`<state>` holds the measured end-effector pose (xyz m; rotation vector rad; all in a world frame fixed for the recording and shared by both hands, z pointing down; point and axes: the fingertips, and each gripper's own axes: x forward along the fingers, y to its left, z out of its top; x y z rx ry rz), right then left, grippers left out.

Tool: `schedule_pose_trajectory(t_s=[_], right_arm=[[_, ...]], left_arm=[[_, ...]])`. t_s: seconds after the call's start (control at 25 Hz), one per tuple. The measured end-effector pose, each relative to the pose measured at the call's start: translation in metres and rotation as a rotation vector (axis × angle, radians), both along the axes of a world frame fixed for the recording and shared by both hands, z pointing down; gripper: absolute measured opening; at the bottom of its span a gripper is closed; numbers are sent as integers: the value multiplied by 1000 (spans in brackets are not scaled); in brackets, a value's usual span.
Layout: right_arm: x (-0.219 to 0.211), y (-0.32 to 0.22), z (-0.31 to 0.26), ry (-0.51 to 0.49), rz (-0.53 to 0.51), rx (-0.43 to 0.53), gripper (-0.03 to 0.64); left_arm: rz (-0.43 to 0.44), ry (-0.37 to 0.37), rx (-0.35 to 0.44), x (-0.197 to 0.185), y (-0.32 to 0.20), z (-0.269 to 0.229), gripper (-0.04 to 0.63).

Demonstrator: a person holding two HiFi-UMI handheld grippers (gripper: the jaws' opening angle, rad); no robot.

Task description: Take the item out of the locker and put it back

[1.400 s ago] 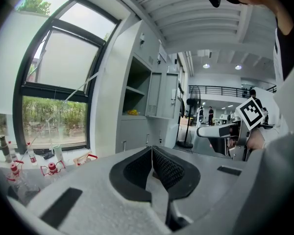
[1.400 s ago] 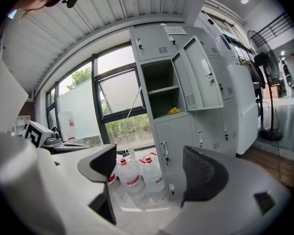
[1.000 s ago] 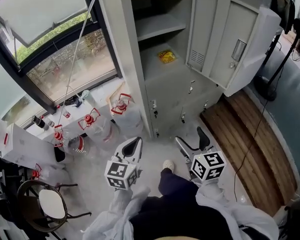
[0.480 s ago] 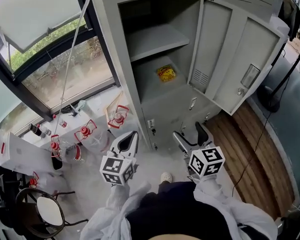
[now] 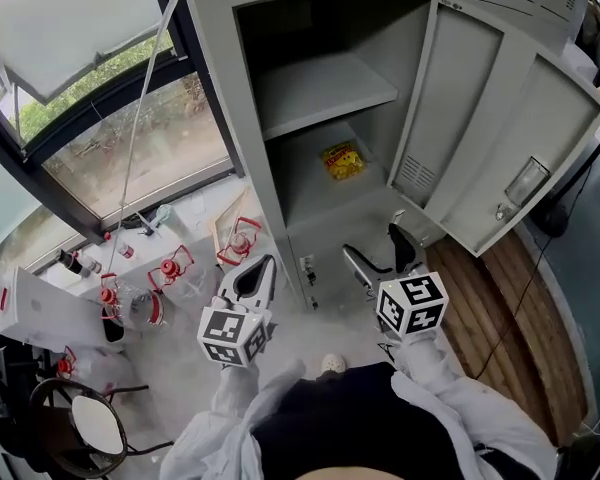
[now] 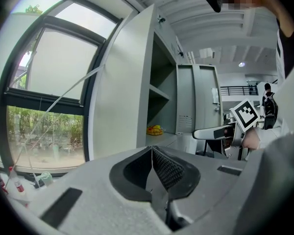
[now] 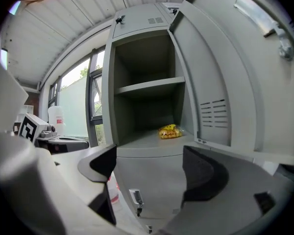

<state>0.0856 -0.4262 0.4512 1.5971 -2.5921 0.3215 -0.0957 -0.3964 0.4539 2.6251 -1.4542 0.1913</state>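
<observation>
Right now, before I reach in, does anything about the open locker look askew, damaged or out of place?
Nothing stands out. The yellow packet lies on the floor of the locker's open compartment, the door is swung wide, and the shelf above it sits level.

Head view looks down; all three share the locker [image 5: 325, 83]

Open path into locker [image 5: 223, 98] under shelf [image 5: 325, 86], door [image 5: 472, 118] aside.
</observation>
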Motion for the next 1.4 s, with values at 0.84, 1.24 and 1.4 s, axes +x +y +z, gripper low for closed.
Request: schedule_pose_trajectory(t_s=[0.84,1.24,1.4], right_arm=[[-44,-141,-40,197,40,-16,443],[-42,-199,-15,320,106,-143,466],[-42,-212,-2,339,116,-231,466]], left_arm=[[75,2,-4,-28,-42,-27,11],[81,7,-3,-41,-57,-36,11],[85,18,-8,-41,-57,-33,11]])
